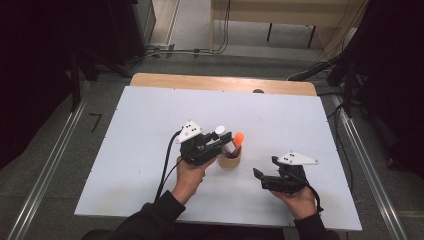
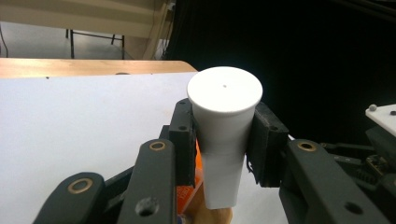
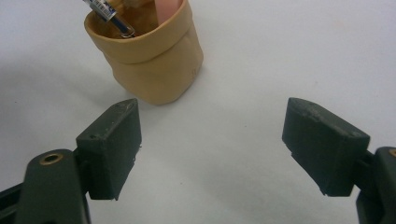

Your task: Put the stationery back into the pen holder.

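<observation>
My left gripper (image 1: 223, 136) is shut on a white tapered tube (image 2: 224, 130) with a flat round cap, its pads (image 2: 183, 140) pressing both sides. The tube's lower end hangs over the mouth of a tan pouch (image 1: 229, 160) near the table's middle. An orange-capped item (image 1: 238, 138) sticks out of that pouch. In the right gripper view the tan pouch (image 3: 149, 60) stands upright with a pen-like thing (image 3: 109, 16) and a pink item in it. My right gripper (image 1: 257, 176) rests to the right of the pouch, open, nothing between its fingers (image 3: 112, 149).
The table (image 1: 150, 125) has a white top with a wooden strip along its far edge. Bare white surface lies left and far of the pouch. Dark stands and cables sit on the floor beyond the table.
</observation>
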Motion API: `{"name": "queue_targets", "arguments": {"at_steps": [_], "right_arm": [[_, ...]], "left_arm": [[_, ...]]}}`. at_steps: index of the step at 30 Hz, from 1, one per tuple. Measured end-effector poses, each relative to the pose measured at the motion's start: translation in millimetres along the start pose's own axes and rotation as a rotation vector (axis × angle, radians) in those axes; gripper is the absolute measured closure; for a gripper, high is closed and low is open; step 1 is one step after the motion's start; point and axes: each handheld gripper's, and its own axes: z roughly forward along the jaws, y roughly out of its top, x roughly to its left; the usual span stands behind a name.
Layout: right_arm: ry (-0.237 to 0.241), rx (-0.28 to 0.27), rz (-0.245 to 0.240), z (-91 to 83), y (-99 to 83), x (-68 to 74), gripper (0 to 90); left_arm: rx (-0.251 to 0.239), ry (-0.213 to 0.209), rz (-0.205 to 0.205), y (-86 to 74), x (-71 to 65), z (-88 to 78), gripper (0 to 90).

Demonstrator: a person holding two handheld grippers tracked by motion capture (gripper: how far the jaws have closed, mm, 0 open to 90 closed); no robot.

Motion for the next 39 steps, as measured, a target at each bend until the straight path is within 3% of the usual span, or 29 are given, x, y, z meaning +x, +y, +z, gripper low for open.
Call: {"name": "queue_targets", "arguments": {"at_steps": [9, 39], "right_arm": [[0.001, 0.005, 0.002, 0.4, -0.2, 0.7, 18.2], [-0.001, 0.010, -0.001, 2.1, -0.7, 0.8, 18.2]], "left_arm": [[0.009, 0.029, 0.069, -4.2, -5.9, 6.7, 67.1], [0.065, 0.071, 0.148, -13.4, -11.7, 21.9, 67.0]]}}
